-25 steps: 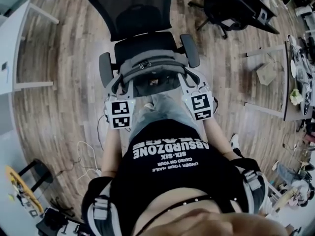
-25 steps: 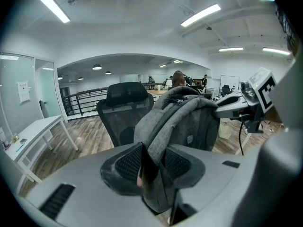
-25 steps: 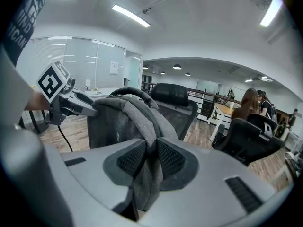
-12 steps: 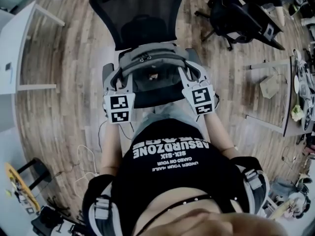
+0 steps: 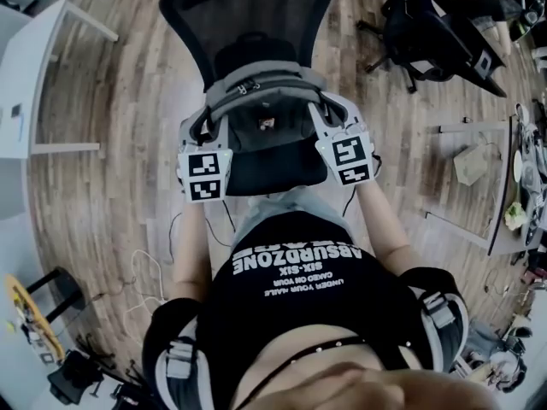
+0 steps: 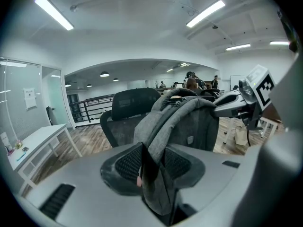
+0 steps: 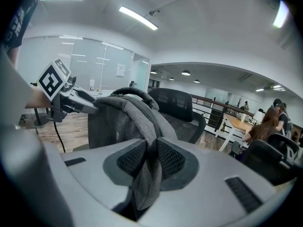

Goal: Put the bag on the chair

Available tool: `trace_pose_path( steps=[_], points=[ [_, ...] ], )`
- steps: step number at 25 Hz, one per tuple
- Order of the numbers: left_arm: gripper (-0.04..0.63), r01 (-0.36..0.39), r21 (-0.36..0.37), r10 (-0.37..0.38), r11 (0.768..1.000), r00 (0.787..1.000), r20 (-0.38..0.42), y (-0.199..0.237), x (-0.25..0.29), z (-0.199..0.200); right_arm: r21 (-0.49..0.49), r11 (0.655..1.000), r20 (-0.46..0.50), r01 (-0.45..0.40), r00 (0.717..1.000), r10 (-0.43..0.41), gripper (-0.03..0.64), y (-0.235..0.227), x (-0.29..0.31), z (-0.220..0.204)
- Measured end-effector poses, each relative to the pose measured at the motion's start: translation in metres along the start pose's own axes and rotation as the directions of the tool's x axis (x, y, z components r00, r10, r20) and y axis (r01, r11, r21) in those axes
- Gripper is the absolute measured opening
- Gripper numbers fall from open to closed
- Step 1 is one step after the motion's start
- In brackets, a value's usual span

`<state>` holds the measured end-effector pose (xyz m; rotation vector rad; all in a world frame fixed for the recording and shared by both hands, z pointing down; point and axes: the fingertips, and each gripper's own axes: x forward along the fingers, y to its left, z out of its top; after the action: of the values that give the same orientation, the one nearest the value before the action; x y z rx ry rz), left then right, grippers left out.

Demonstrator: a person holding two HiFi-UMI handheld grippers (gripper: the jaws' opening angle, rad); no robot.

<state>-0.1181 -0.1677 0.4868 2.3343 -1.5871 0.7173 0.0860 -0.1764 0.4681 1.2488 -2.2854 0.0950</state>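
Note:
A grey backpack (image 5: pixel 261 101) hangs between my two grippers, over the seat (image 5: pixel 273 173) of a black mesh office chair (image 5: pixel 248 24). My left gripper (image 5: pixel 198 131) is shut on the bag's left strap (image 6: pixel 154 174). My right gripper (image 5: pixel 329 114) is shut on the right strap (image 7: pixel 147 174). In the left gripper view the bag (image 6: pixel 187 126) stands upright in front of the chair back (image 6: pixel 130 108). In the right gripper view the bag (image 7: pixel 118 124) hides part of the chair (image 7: pixel 182 110). I cannot tell whether the bag's bottom touches the seat.
A white table (image 5: pixel 26 75) stands at the left and another black chair (image 5: pixel 436 32) at the upper right. A desk (image 5: pixel 504 169) with clutter is on the right. Cables (image 5: pixel 149 272) lie on the wood floor. People sit in the far background (image 7: pixel 265 126).
Both grippers have carried the bag forward, from the seat's front edge to over the seat and close to the chair back. Both grips are unchanged.

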Motion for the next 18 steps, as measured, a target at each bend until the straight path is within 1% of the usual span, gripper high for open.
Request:
trace_pose_path(
  steps=[5, 12, 18],
  points=[
    [0.137, -0.010, 0.002, 0.011, 1.000, 1.000, -0.004, 0.010, 0.020, 0.007, -0.017, 1.000, -0.008, -0.015, 1.000, 0.015, 0.083, -0.013, 0.022, 0.005],
    [0.137, -0.003, 0.066, 0.004, 0.998, 1.000, -0.019, 0.020, 0.052, 0.018, -0.015, 1.000, -0.029, -0.014, 0.999, 0.013, 0.083, -0.029, 0.050, 0.004],
    [0.137, -0.011, 0.083, 0.013, 0.997, 1.000, -0.024, 0.025, 0.074, 0.023, -0.007, 1.000, -0.033, -0.013, 0.999, 0.013, 0.083, -0.042, 0.067, 0.004]
  ],
)
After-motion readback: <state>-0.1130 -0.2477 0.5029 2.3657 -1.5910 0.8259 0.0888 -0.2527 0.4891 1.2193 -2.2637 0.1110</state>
